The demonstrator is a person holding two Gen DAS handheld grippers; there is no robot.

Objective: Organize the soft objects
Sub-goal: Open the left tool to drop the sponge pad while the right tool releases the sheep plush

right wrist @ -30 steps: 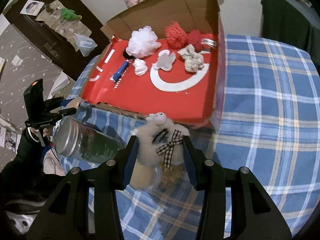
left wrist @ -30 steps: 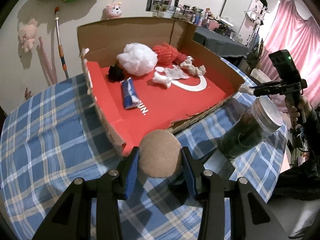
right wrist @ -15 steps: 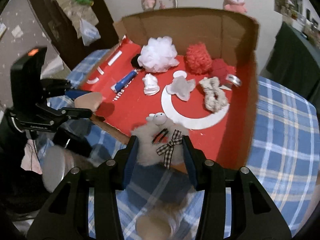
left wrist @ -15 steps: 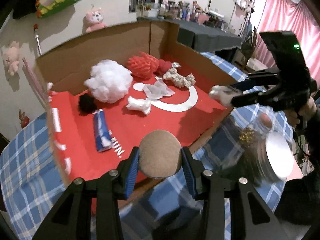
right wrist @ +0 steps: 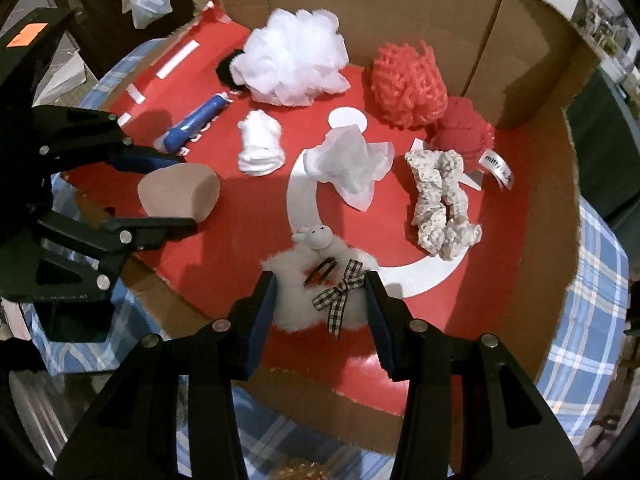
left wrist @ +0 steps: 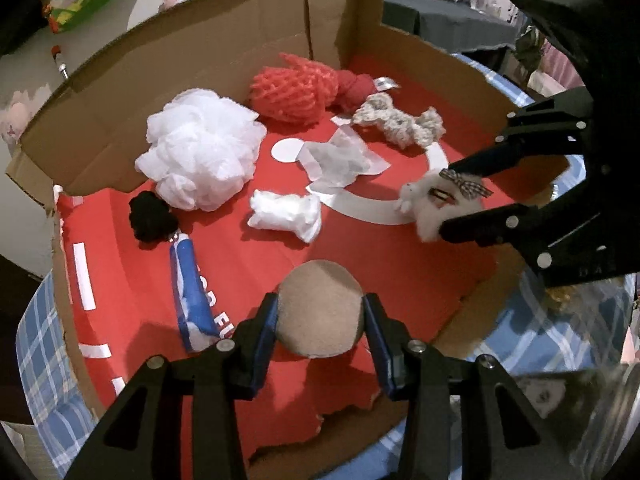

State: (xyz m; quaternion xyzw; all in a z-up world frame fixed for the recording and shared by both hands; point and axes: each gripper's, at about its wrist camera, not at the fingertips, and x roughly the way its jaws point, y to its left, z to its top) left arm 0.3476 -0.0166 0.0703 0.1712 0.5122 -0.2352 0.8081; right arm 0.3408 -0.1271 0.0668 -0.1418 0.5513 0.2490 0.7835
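Left wrist view shows the left tongs (left wrist: 320, 326) squeezing a round tan sponge (left wrist: 320, 308), held over the near edge of the cardboard box (left wrist: 240, 28). The right tongs (left wrist: 448, 200) come in from the right edge of the box, pinching a fluffy white toy (left wrist: 430, 206) with a checked bow.

Right wrist view shows the same two things from the other side. The fluffy white toy (right wrist: 316, 292) sits between the blue pads, above the red floor of the box.

Most of the job looks done. Lots of soft things already lie in the box: a white puff (right wrist: 292, 62), an orange-red puff (right wrist: 408, 84), a dark red ball (right wrist: 462, 128), a knotted rope (right wrist: 438, 200), a white sock (right wrist: 260, 144), a crumpled tissue (right wrist: 348, 160), a black fluff (left wrist: 152, 216) and a blue pack (left wrist: 192, 300).

What is left, I think, is to let go of the sponge and the toy so they drop in. I cannot see any other soft things waiting on the desk (right wrist: 592, 300).
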